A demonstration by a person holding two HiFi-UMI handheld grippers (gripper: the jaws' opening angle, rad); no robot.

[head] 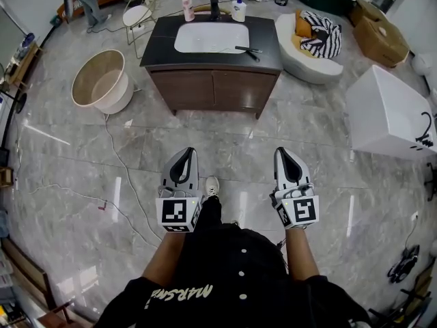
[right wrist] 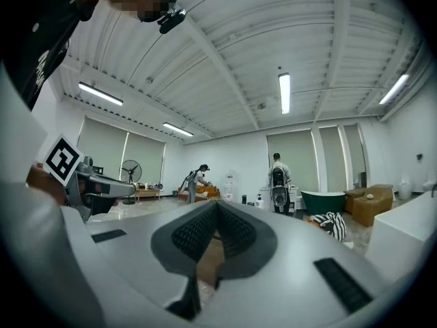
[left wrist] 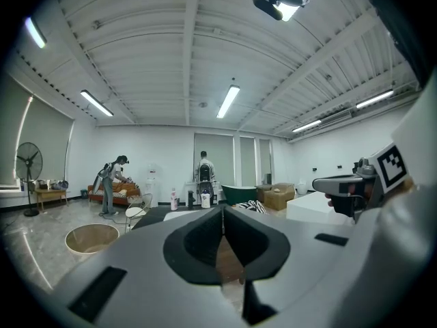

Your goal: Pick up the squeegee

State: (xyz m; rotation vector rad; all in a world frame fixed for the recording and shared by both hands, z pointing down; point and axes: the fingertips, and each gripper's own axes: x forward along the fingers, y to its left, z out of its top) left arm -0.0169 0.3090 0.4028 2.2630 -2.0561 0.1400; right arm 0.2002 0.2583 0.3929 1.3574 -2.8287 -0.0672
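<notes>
The squeegee (head: 248, 51) lies in the upper middle of the head view, a thin black thing on the dark top of the desk (head: 158, 46), just right of the white sink (head: 210, 37) and touching nothing else that we can see. It is so small there that we cannot tell blade from handle.

Well below it, over the marble floor (head: 82, 176), we hold both tongs side by side, pointing toward the desk and well apart from it. The left tongs (head: 189, 152) are closed and empty; in the left gripper view the dark pads (left wrist: 201, 241) meet along a line at the tip with nothing between them. The right tongs (head: 280, 151) are likewise closed on nothing, the ribbed pads (right wrist: 194, 234) pressed together in the right gripper view.

In both gripper views the tongs' own grey bodies fill the lower frame and hide the desk top, so the squeegee does not show there.

At the desk's back edge stand a pink bottle (head: 188, 7), a black tap (head: 214, 7) and a white bottle (head: 238, 9). A round tub (head: 102, 80) sits at the upper left, and a striped cloth (head: 322, 36) at the upper right.
</notes>
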